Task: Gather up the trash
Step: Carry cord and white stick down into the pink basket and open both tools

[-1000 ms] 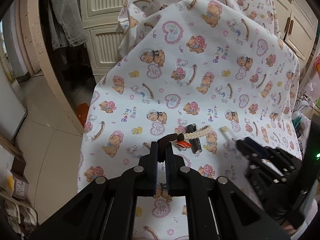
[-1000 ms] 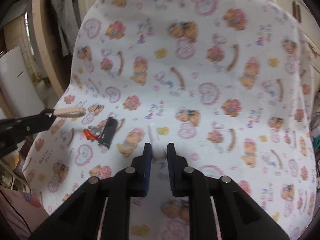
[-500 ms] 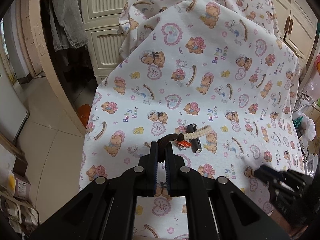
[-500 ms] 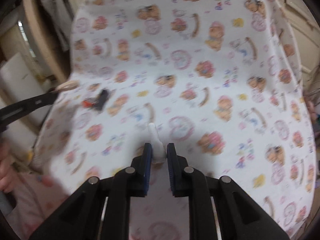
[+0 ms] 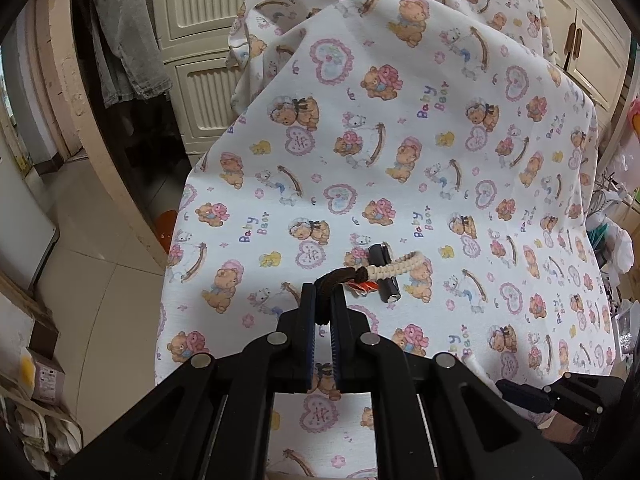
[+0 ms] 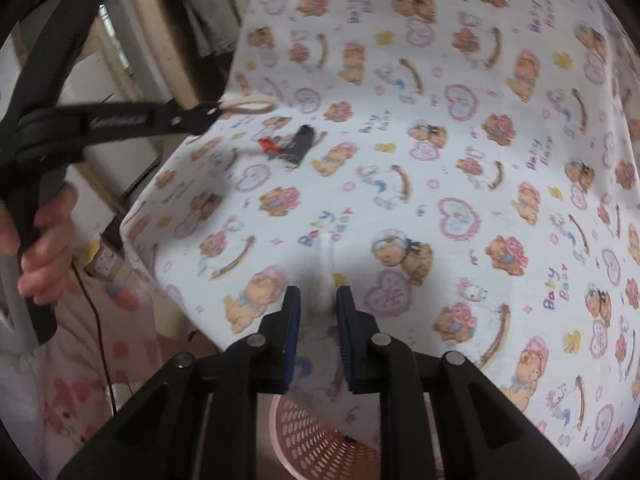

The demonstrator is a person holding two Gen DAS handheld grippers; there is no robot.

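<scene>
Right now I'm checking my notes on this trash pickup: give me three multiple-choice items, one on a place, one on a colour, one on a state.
1. Where is the pink basket?
A. Below the cloth's near edge
B. On the cloth
C. Beside the cabinets

2. What colour is the scrap beside the black cylinder?
A. Green
B. Red-orange
C. Blue

3. What does the left gripper hold?
A. Nothing
B. The cylinder
C. A braided cord

Key: 1 A, seen under the right gripper, whose jaws are opening around a white piece; 2 B, the scrap looks red-orange; 3 C, jaws clamp the cord's brown end.

Open cloth (image 5: 400, 168) all round; only the battery (image 5: 385, 273) obstructs.
</scene>
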